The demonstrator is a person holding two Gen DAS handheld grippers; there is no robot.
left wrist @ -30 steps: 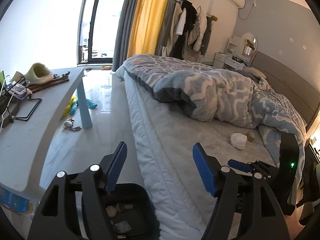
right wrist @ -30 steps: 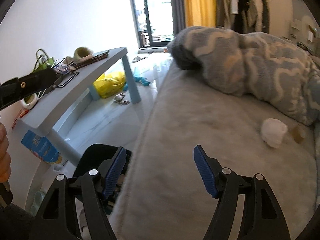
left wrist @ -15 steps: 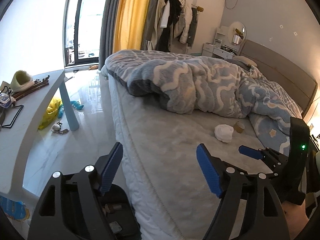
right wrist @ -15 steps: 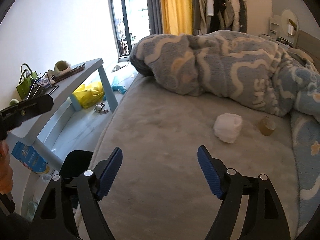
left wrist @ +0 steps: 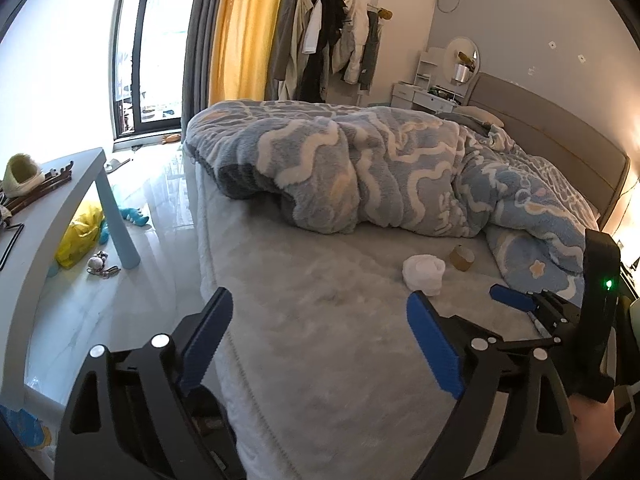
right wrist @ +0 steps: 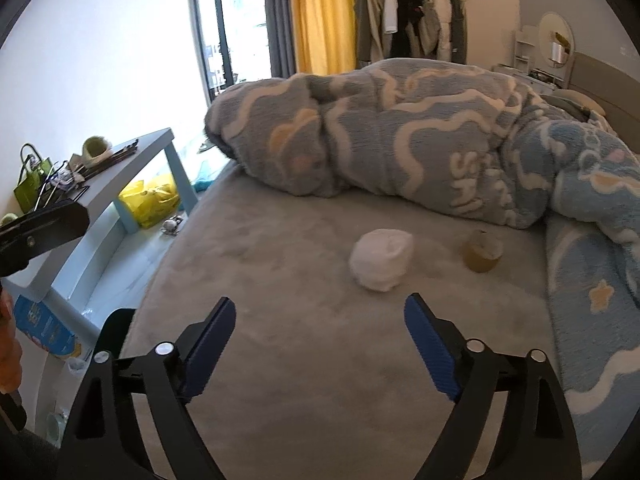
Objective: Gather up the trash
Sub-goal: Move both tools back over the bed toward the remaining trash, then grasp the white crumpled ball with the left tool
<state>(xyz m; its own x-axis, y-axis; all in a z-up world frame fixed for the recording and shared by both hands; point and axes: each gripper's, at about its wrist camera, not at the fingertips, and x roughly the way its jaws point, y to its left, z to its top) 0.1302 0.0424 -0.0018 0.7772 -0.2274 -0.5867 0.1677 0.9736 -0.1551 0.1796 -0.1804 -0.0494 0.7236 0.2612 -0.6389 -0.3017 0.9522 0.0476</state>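
Reading "SHIN", blue quilt point(right wrist: 472, 148) lettering

Bedroom seen across a grey bed point(left wrist: 320, 320). A blue patterned duvet point(left wrist: 400, 176) is heaped over the mattress from 12 to 3 o'clock, ending at a grey headboard point(left wrist: 560, 140). At 11 o'clock, a glass door point(left wrist: 148, 48) admits bright daylight; yellow and grey curtains point(left wrist: 240, 32) hang beside it. Clothes hang on a rack point(left wrist: 332, 40) at 12 o'clock, a white dresser with round mirror point(left wrist: 460, 60) at 1 o'clock. A pale blue table point(left wrist: 60, 216) stands at 9 o'clock on a glossy white floor point(left wrist: 160, 208).
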